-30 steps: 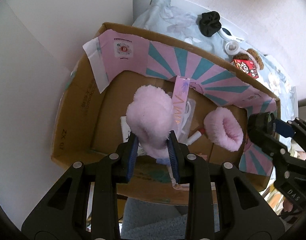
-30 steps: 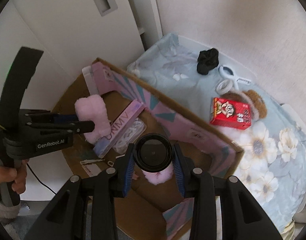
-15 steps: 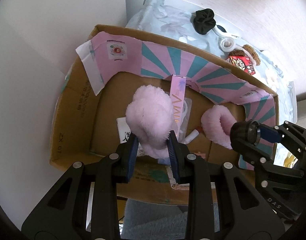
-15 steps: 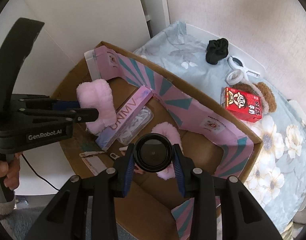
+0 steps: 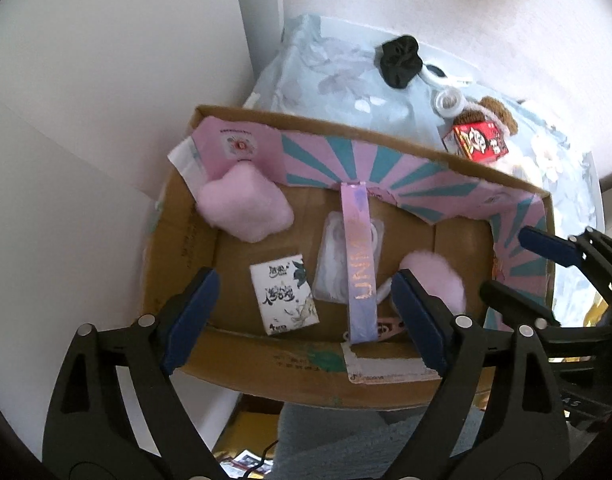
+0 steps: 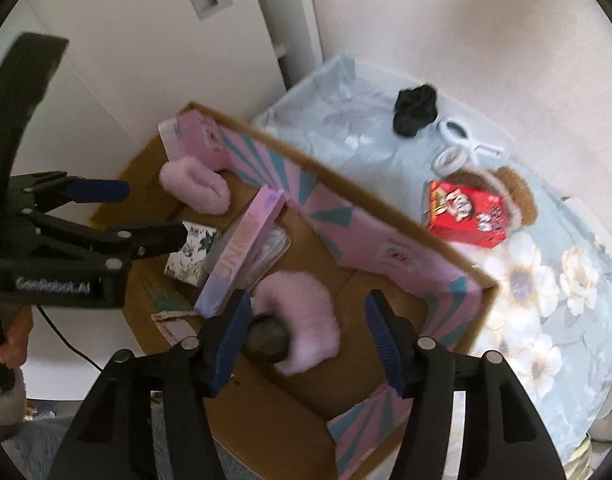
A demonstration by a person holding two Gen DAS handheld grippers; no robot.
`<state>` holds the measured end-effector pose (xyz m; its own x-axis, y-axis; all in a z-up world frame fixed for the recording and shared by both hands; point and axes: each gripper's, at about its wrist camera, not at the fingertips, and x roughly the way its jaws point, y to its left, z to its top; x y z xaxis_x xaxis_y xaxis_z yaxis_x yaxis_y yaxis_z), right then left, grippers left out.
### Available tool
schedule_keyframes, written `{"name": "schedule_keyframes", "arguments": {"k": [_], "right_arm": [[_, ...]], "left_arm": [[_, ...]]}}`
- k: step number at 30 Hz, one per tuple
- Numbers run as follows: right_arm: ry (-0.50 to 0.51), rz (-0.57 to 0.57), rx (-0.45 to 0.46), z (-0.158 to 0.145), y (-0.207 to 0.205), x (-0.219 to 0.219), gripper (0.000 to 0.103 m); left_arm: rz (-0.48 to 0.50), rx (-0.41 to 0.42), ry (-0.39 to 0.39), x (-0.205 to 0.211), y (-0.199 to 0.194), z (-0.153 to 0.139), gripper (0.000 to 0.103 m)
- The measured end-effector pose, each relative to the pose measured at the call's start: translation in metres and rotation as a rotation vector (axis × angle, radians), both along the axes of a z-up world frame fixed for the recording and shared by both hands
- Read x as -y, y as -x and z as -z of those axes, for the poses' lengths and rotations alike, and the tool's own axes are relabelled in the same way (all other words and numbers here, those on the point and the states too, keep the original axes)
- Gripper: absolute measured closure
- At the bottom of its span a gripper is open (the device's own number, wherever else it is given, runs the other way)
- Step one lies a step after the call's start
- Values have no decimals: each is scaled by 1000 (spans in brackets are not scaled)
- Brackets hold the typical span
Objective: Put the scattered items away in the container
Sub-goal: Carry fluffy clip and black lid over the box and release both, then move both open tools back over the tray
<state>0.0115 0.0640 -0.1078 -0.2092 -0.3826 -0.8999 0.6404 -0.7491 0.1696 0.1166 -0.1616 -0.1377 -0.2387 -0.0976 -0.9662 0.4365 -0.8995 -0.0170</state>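
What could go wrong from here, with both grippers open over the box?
1. The dark round item just below the right gripper looks blurred, perhaps mid-drop; it could roll or land unevenly against the pink fluffy cuff.
2. The long pink box leans on the cardboard box wall and may tip.
3. Both grippers, including the left gripper, sit close together and could collide.

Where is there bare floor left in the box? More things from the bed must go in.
Bare cardboard lies between the long purple box and the right wall. The middle is crowded: card packet, plastic bag, pink fluffy pieces.
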Motion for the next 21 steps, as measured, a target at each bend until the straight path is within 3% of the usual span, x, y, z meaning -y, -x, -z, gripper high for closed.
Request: {"name": "schedule_keyframes", "arguments": {"k": [21], "right_arm": [[76, 126, -34, -25, 21, -62, 47]], "left_arm": [[45, -41, 27, -22, 47, -35, 15]]}}
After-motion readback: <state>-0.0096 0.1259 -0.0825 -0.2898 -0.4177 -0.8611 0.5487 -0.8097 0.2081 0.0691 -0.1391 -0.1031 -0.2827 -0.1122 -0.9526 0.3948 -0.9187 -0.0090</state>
